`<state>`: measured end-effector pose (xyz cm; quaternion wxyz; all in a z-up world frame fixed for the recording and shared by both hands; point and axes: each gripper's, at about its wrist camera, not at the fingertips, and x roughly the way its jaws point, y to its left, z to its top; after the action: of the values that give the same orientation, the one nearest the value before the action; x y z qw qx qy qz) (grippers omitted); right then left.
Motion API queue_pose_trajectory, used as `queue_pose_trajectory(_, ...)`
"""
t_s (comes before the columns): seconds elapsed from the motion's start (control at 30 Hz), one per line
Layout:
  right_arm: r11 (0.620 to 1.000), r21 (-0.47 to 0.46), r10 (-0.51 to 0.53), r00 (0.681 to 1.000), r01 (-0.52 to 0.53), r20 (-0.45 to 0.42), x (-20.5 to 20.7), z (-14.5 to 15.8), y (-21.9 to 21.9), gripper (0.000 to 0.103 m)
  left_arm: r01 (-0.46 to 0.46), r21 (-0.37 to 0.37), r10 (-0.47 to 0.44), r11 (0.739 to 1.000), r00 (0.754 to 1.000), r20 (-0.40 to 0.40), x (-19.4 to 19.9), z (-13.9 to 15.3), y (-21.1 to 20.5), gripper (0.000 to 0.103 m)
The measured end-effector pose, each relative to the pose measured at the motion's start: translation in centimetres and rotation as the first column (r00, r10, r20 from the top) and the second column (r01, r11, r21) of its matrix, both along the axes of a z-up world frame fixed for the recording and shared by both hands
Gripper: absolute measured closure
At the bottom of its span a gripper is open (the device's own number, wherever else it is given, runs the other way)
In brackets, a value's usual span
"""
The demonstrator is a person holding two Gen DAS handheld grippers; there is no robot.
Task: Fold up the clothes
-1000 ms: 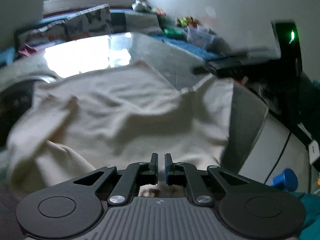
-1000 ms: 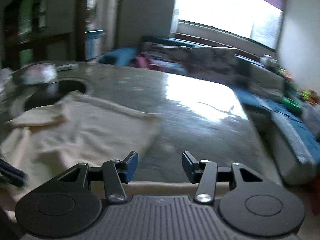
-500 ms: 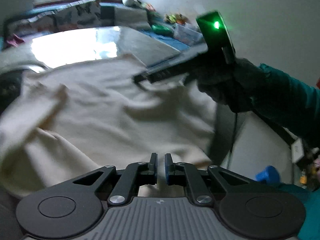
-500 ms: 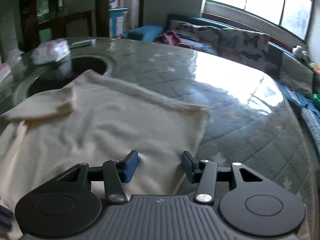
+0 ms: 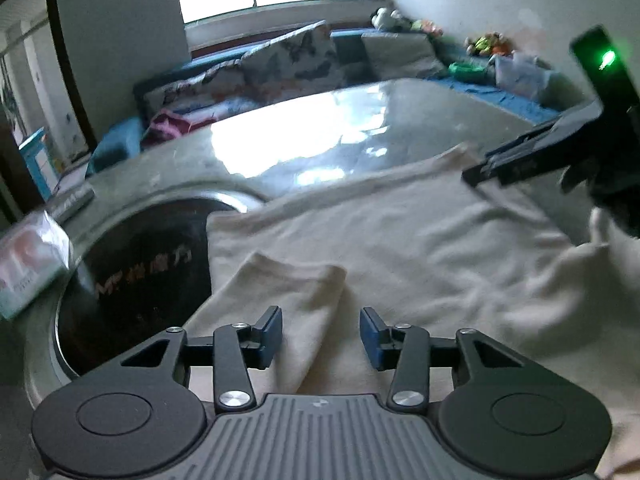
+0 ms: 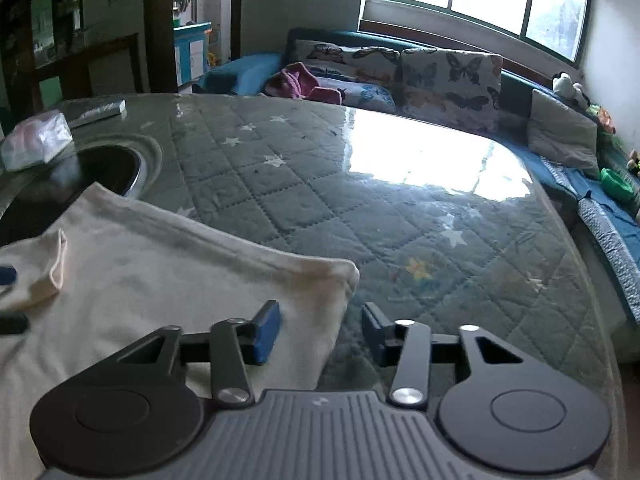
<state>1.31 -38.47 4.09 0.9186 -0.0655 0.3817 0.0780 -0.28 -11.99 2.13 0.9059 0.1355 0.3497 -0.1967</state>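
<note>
A cream T-shirt (image 5: pixel 400 248) lies spread on the glass-topped table (image 5: pixel 304 140), one short sleeve (image 5: pixel 288 288) folded in over its body. My left gripper (image 5: pixel 321 334) hovers open just above that sleeve, nothing between its fingers. In the right wrist view the same shirt (image 6: pixel 160 264) fills the lower left, its hem corner (image 6: pixel 344 276) pointing to the table's middle. My right gripper (image 6: pixel 320 332) stands open over the shirt's right edge, empty. The right gripper (image 5: pixel 520 164) also shows at the far right of the left wrist view.
A round dark inset (image 5: pixel 132 280) in the table lies left of the shirt, partly under it. A plastic-wrapped pack (image 6: pixel 36 142) and a flat remote (image 6: pixel 100 110) sit beyond it. Sofa cushions (image 6: pixel 420 76) line the far side. Quilted cloth (image 6: pixel 360 208) shows under the glass.
My left gripper was shut on the shirt and now stands open, the sleeve lying flat below it. The right gripper came in over the shirt's edge. The shirt has settled flatter.
</note>
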Motion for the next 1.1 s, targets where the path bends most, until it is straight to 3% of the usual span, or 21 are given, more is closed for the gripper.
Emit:
queue_pose_trajectory(0.03, 1.000, 0.009, 0.002, 1.000, -0.002, -0.002, 0.3, 0.0, -0.1, 0.065, -0.005, -0.009, 0.005, 1.000, 1.000, -0.003, 0.3, -0.3, 0.2, 0.065)
queue_pose_trajectory(0.07, 1.000, 0.010, 0.004, 1.000, -0.004, -0.001, 0.4, 0.0, -0.1, 0.071, -0.008, -0.016, 0.008, 1.000, 1.000, 0.001, 0.4, -0.3, 0.4, 0.077)
queue_pose_trajectory(0.13, 1.000, 0.018, 0.012, 1.000, -0.012, -0.006, 0.7, 0.0, -0.2, 0.074, -0.034, -0.044, 0.034, 0.998, 0.999, -0.001, 0.6, -0.1, 1.6, 0.095)
queue_pose_trajectory(0.2, 1.000, 0.019, 0.016, 1.000, -0.015, -0.008, 1.1, 0.0, -0.1, 0.085, -0.070, -0.079, 0.071, 0.994, 0.997, 0.005, 0.7, 0.3, 3.0, 0.099)
queue_pose_trajectory(0.27, 1.000, 0.009, 0.019, 1.000, -0.019, -0.008, 1.3, 0.1, 0.1, 0.092, -0.117, -0.120, 0.121, 0.986, 0.993, 0.020, 0.7, 1.0, 4.8, 0.100)
queue_pose_trajectory(0.37, 1.000, -0.013, 0.021, 1.000, -0.021, -0.002, 1.7, 0.1, 0.3, 0.096, -0.228, -0.206, 0.239, 0.952, 0.970, 0.034, 0.3, 2.6, 8.9, 0.100)
queue_pose_trajectory(0.63, 0.998, -0.064, 0.029, 0.999, -0.028, 0.024, 3.5, 0.2, 1.4, 0.099, -0.491, -0.379, 0.520, 0.784, 0.854, -0.030, -3.2, 3.5, 21.3, 0.100)
queue_pose_trajectory(0.77, 0.995, -0.094, 0.028, 0.999, -0.025, 0.031, 4.9, -0.2, 2.1, 0.099, -0.583, -0.380, 0.599, 0.718, 0.796, -0.089, -5.1, 1.5, 24.9, 0.100)
queue_pose_trajectory(0.93, 0.993, -0.119, 0.024, 0.999, -0.019, 0.038, 6.3, -0.6, 3.0, 0.099, -0.625, -0.352, 0.625, 0.697, 0.770, -0.129, -6.0, 0.3, 25.8, 0.100)
queue_pose_trajectory(1.0, 0.992, -0.125, 0.022, 0.999, -0.017, 0.038, 6.8, -0.7, 3.3, 0.099, -0.620, -0.357, 0.626, 0.698, 0.771, -0.116, -7.0, 0.6, 25.9, 0.100)
queue_pose_trajectory(1.1, 0.991, -0.136, 0.024, 0.999, -0.019, 0.037, 7.3, -0.9, 3.5, 0.098, -0.644, -0.305, 0.639, 0.701, 0.758, -0.131, -7.0, 0.3, 26.0, 0.100)
